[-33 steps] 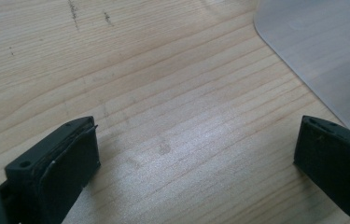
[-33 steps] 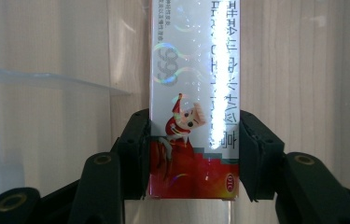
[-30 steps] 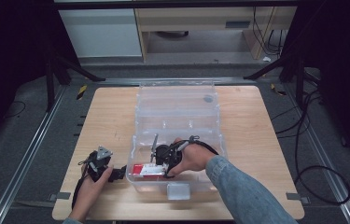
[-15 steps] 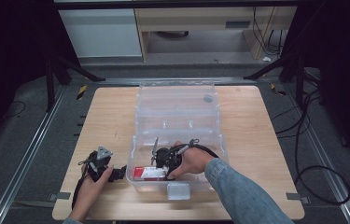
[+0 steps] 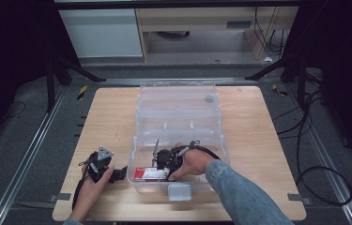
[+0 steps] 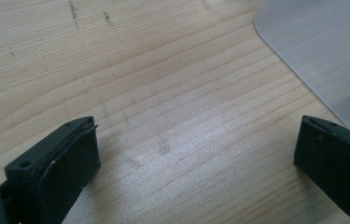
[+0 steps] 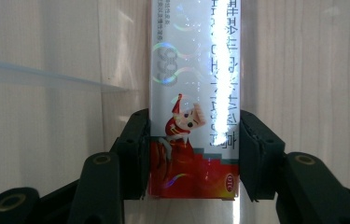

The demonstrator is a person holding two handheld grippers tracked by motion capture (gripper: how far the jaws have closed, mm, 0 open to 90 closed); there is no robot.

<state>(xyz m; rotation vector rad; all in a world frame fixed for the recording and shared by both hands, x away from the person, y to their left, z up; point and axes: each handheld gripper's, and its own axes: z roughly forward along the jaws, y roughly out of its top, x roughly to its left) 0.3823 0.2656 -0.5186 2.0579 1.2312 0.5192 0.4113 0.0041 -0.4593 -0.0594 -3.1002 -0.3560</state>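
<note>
A long red and white printed box [image 7: 193,93] lies flat inside the front half of a clear plastic case [image 5: 220,150]. My right gripper [image 7: 193,154] is shut on the box's red end, with both pads [image 7: 137,149] pressed against its long sides. In the high view the box [image 5: 144,173] points left from my right gripper [image 5: 163,169], low in the case. My left gripper [image 5: 118,174] rests on the wooden table just left of the case. Its jaws stand wide open over bare wood [image 6: 196,158], with nothing between them.
The case's open lid [image 5: 178,101] lies flat behind it, with a small grey disc [image 5: 209,99] on it. A latch [image 5: 179,191] sits at the case's front edge. A corner of the clear case [image 6: 322,51] shows ahead of my left gripper. The table [image 5: 267,140] ends close to the front.
</note>
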